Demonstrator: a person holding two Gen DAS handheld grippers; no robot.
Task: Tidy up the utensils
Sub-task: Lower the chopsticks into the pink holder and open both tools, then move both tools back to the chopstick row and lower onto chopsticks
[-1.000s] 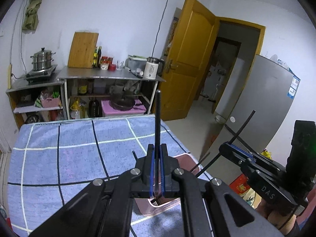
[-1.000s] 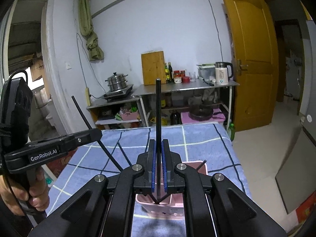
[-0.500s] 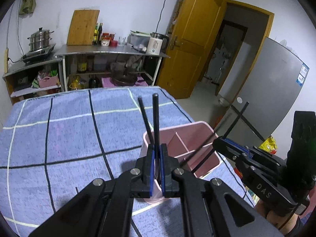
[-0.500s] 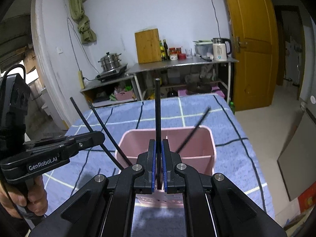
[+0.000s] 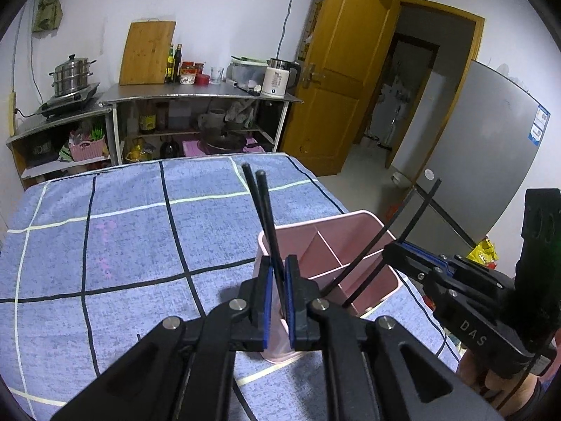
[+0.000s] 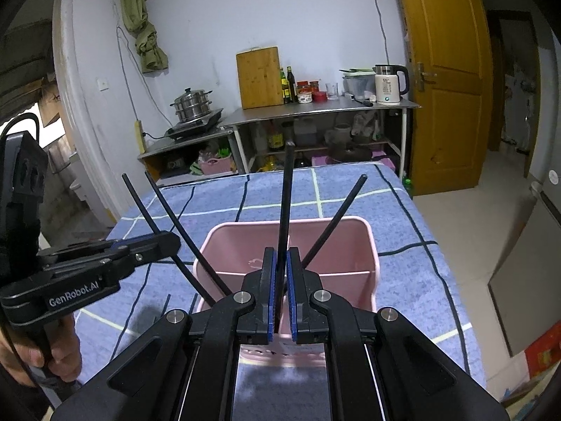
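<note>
My jaws stand slightly apart, each pair around a black chopstick: left gripper (image 5: 278,294), right gripper (image 6: 280,293). The pink bin (image 5: 350,224) sits on a blue checked cloth (image 5: 122,231), with steel shelves (image 5: 196,96) and a yellow door (image 5: 343,80) beyond. Only the left view shows the fridge (image 5: 491,147); only the right shows the hanging green rag (image 6: 147,42). Half a second ago both pairs were tighter on the sticks
</note>
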